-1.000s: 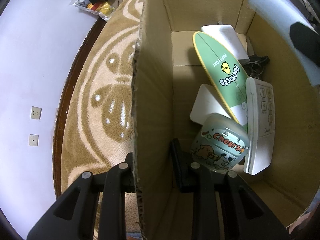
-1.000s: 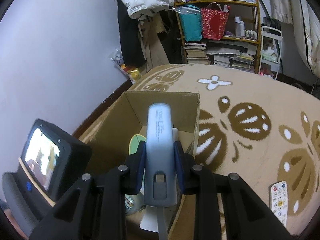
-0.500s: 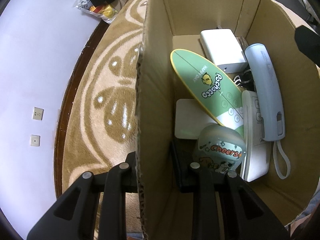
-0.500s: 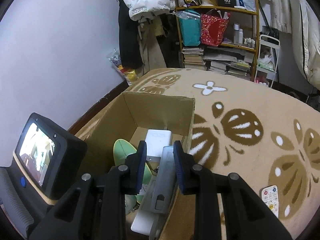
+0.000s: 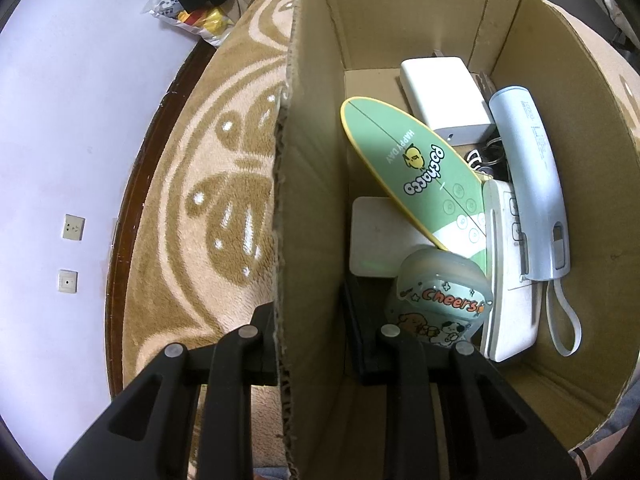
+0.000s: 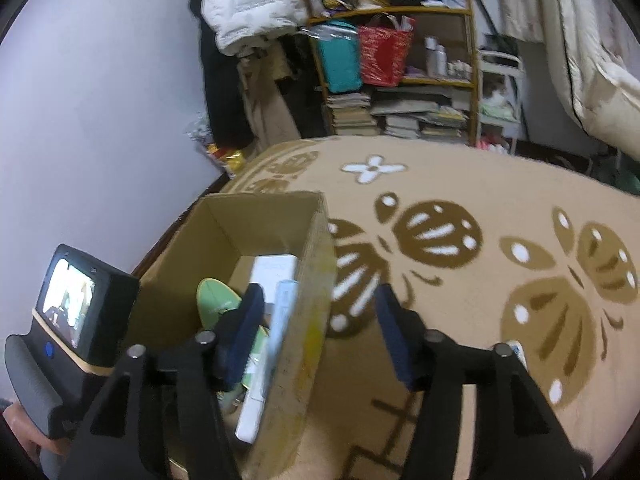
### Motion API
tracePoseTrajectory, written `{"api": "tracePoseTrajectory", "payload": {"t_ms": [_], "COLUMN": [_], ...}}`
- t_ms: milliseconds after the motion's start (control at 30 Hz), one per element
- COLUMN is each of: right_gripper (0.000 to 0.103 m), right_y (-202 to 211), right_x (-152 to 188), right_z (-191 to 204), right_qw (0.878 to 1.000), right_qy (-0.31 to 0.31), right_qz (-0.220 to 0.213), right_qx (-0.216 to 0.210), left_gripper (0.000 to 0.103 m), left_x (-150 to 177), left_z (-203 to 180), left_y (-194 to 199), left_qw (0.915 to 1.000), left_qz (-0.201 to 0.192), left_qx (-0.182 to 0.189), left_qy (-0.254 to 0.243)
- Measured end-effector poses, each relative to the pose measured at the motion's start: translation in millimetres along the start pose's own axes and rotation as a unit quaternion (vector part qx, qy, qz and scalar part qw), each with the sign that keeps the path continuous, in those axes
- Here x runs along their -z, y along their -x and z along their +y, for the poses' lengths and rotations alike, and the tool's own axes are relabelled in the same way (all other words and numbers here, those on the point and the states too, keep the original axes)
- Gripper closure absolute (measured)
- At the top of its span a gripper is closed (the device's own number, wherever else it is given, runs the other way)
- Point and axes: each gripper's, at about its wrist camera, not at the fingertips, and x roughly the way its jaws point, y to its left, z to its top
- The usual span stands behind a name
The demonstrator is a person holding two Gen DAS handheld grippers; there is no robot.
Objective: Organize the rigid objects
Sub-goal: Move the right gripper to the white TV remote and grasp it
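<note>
Gripping the cardboard box (image 5: pixel 312 216) by its left wall, the left gripper (image 5: pixel 310 344) has one finger outside on the rug side and one inside, clamped tight on the cardboard. The right gripper (image 6: pixel 320 328) has its jaws apart, they've just been opening, and nothing is between the pads. It hangs above the box's right wall, so one blue pad sits over the inside and the other over the patterned rug (image 6: pixel 500 248).

The task thing, the pale blue-grey handset (image 5: pixel 528 184), lies in the box along the right wall, grey strap loop trailing toward the camera. So it's below and just left of the right gripper, apart from it, and on the far side of the box from the left gripper.

Next to it inside: a white remote (image 5: pixel 504 272) touching its left side, a green surfboard-shaped Pochacco thing (image 5: pixel 420 172) leaning across the middle, a white power bank (image 5: pixel 444 96) at the far end, a white flat pad (image 5: pixel 380 236), and a translucent "Cheers" case (image 5: pixel 436 300) just beside the left gripper's inner finger. One more remote (image 6: pixel 516 350) peeks out on the rug behind the right gripper's finger.
</note>
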Motion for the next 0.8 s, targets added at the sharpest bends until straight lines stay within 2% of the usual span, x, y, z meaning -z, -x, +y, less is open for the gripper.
{"api": "tracePoseTrajectory", "payload": {"t_ms": [33, 100, 167, 300, 433, 533, 800], "right_gripper": [0.032, 0.013, 0.008, 0.003, 0.003, 0.003, 0.003], "right_y": [0.2, 0.1, 0.0, -3.0, -1.9, 0.2, -9.9], "right_x": [1.4, 3.6, 5.0, 5.7, 7.2, 8.6, 30.2], "right_z": [-4.1, -12.1, -20.2, -37.6, -60.9, -85.7, -130.3], "right_qw": [1.000, 1.000, 0.999, 0.997, 0.993, 0.989, 0.978], "right_qy": [-0.005, -0.012, -0.019, -0.029, -0.026, -0.053, -0.123], "right_qz": [0.003, 0.008, 0.009, 0.021, 0.031, 0.041, 0.076], "right_qx": [0.006, 0.019, 0.036, 0.066, 0.110, 0.131, 0.150], "left_gripper": [0.079, 0.079, 0.078, 0.078, 0.077, 0.078, 0.078], "left_x": [0.1, -0.1, -0.4, 0.4, 0.4, -0.5, -2.7], "left_z": [0.6, 1.7, 3.1, 4.0, 4.3, 6.9, 8.6], "left_y": [-0.4, -1.3, -3.5, -6.0, -6.9, -10.6, -12.7], "left_qw": [1.0000, 1.0000, 1.0000, 0.9999, 0.9999, 0.9997, 0.9996], "left_qz": [0.000, 0.002, 0.005, 0.009, 0.011, 0.018, 0.023], "left_qx": [0.001, 0.004, 0.007, 0.010, 0.010, 0.016, 0.016], "left_qy": [0.000, 0.000, 0.000, 0.002, 0.002, 0.007, 0.010]}}
